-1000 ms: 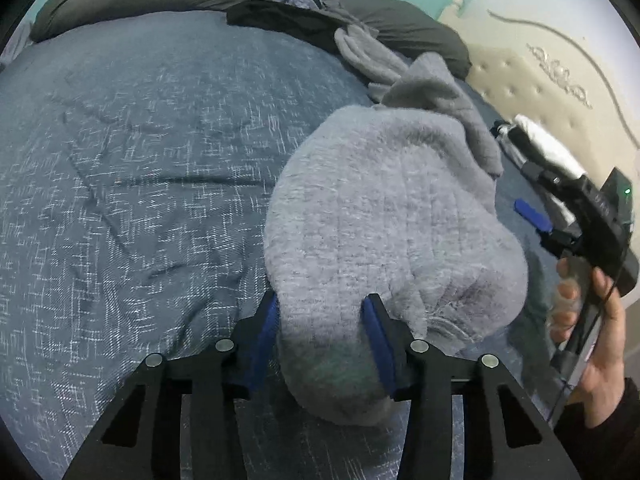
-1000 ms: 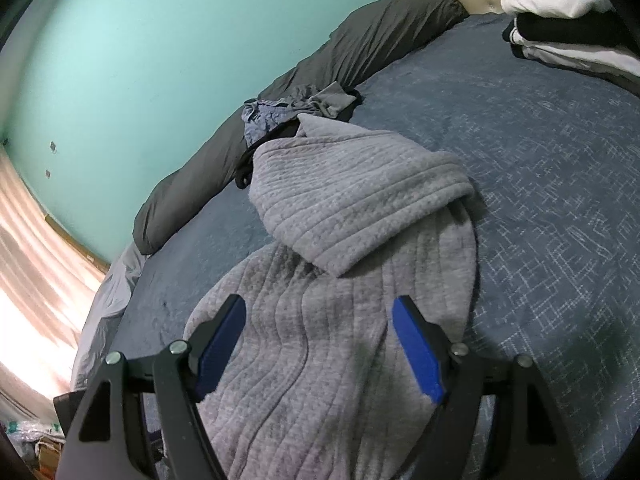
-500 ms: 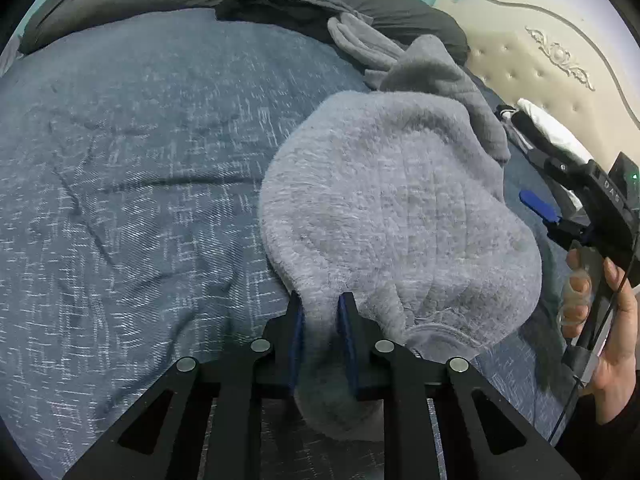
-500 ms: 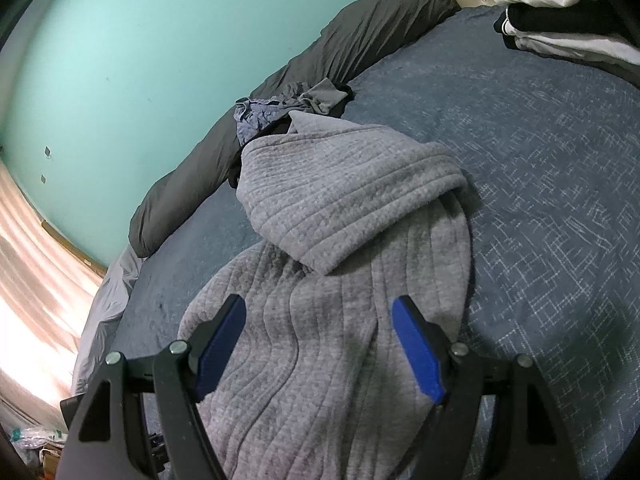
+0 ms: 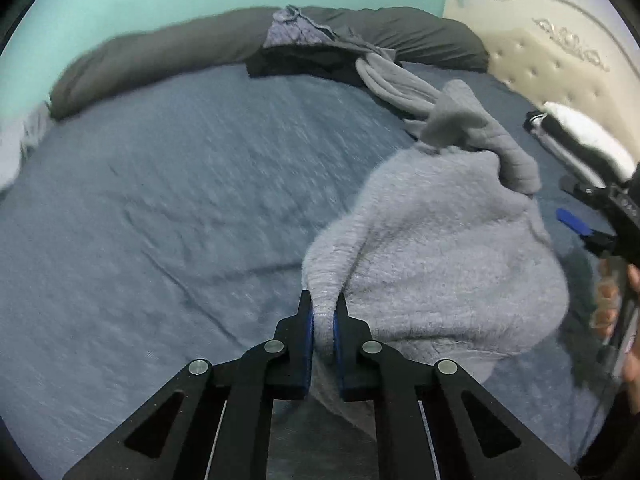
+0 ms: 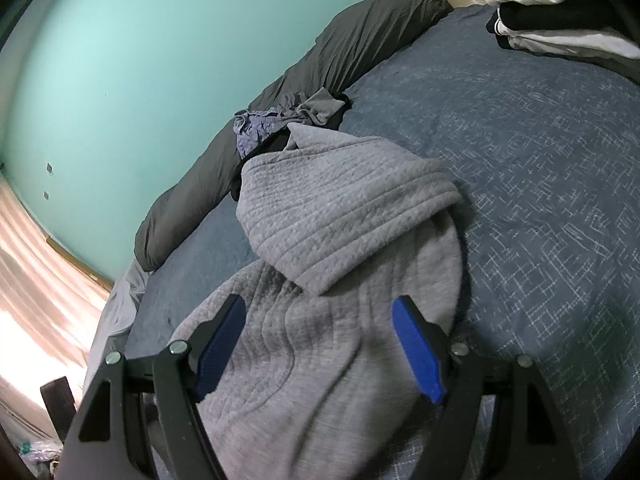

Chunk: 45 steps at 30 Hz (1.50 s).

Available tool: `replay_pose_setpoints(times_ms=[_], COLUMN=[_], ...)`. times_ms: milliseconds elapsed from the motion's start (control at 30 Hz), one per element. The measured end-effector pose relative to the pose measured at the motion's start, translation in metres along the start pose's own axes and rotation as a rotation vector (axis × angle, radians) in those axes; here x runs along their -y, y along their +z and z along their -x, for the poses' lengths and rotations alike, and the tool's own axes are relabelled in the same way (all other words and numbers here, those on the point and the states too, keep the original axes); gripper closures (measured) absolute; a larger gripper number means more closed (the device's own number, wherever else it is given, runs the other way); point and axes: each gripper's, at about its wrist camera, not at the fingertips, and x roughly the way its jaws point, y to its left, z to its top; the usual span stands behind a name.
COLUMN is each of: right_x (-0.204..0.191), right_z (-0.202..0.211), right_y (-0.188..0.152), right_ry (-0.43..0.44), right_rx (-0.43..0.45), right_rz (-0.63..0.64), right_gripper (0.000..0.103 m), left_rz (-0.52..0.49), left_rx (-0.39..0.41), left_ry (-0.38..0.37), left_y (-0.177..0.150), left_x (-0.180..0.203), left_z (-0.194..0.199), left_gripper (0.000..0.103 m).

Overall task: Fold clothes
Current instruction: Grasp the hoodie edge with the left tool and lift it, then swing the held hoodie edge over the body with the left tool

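Observation:
A grey fleece sweatshirt lies bunched on the blue bedspread. My left gripper is shut on a pinched fold at its near edge, and the fabric rises from the jaws in a ridge. In the right wrist view the same grey sweatshirt lies folded over itself, quilted side up. My right gripper hovers open just above its near part, with cloth showing between the spread blue pads. In the left wrist view the right gripper is at the far right, held by a hand.
A long dark grey bolster runs along the far edge under the teal wall. Crumpled clothes lie piled against it. Folded black and white garments are stacked near the cream tufted headboard. A curtain hangs at the left.
My left gripper went from open around the sweatshirt's edge to shut on it, then pulled the fold up and back. The right gripper stayed open and barely moved.

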Motion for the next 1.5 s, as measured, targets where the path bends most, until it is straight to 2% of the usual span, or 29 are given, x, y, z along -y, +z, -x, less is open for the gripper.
replay_pose_setpoints(times_ms=[233, 500, 633, 767, 867, 933, 1033, 1067, 1167, 1233, 1267, 1300, 1333, 1367, 1500], right_x=[0.005, 0.008, 0.007, 0.006, 0.005, 0.003, 0.002, 0.001, -0.003, -0.009, -0.012, -0.015, -0.019, -0.022, -0.035], right_z=[0.005, 0.003, 0.003, 0.002, -0.001, -0.002, -0.006, -0.008, -0.013, -0.016, -0.018, -0.02, -0.022, -0.024, -0.031], right_y=[0.007, 0.008, 0.009, 0.008, 0.008, 0.007, 0.004, 0.003, 0.001, 0.0, -0.001, -0.001, -0.002, -0.002, -0.005], right_ry=[0.008, 0.003, 0.004, 0.0, -0.001, -0.003, -0.008, -0.011, -0.02, -0.03, -0.034, -0.037, -0.037, -0.037, -0.039], right_rx=[0.019, 0.009, 0.011, 0.007, 0.002, -0.001, -0.013, -0.02, -0.035, -0.045, -0.05, -0.057, -0.066, -0.075, -0.101], right_rz=[-0.031, -0.042, -0.039, -0.041, -0.041, -0.032, -0.019, -0.018, -0.004, 0.024, 0.038, 0.049, 0.057, 0.067, 0.107], right_gripper=[0.026, 0.026, 0.026, 0.026, 0.026, 0.026, 0.026, 0.026, 0.026, 0.026, 0.026, 0.026, 0.026, 0.026, 0.026], left_rz=[-0.081, -0.098, -0.091, -0.069, -0.033, 0.044, 0.193, 0.203, 0.191, 0.222, 0.242, 0.257, 0.281, 0.303, 0.342], left_rx=[-0.012, 0.012, 0.029, 0.051, 0.056, 0.041, -0.056, -0.083, -0.073, -0.062, -0.057, -0.048, -0.032, -0.018, -0.015], left_ry=[0.083, 0.142, 0.203, 0.302, 0.387, 0.424, 0.38, 0.375, 0.369, 0.349, 0.34, 0.349, 0.354, 0.357, 0.303], left_y=[0.024, 0.042, 0.058, 0.078, 0.093, 0.097, 0.086, 0.078, 0.06, 0.048, 0.042, 0.038, 0.032, 0.025, 0.004], left_x=[-0.002, -0.011, -0.039, -0.076, -0.11, -0.14, -0.178, -0.181, -0.175, -0.174, -0.174, -0.177, -0.18, -0.183, -0.176], left_z=[0.002, 0.011, 0.022, 0.036, 0.041, 0.036, 0.008, -0.002, -0.008, -0.006, -0.004, 0.0, 0.007, 0.013, 0.028], left_gripper=[0.095, 0.095, 0.095, 0.095, 0.095, 0.095, 0.094, 0.093, 0.092, 0.091, 0.083, 0.067, 0.059, 0.054, 0.054])
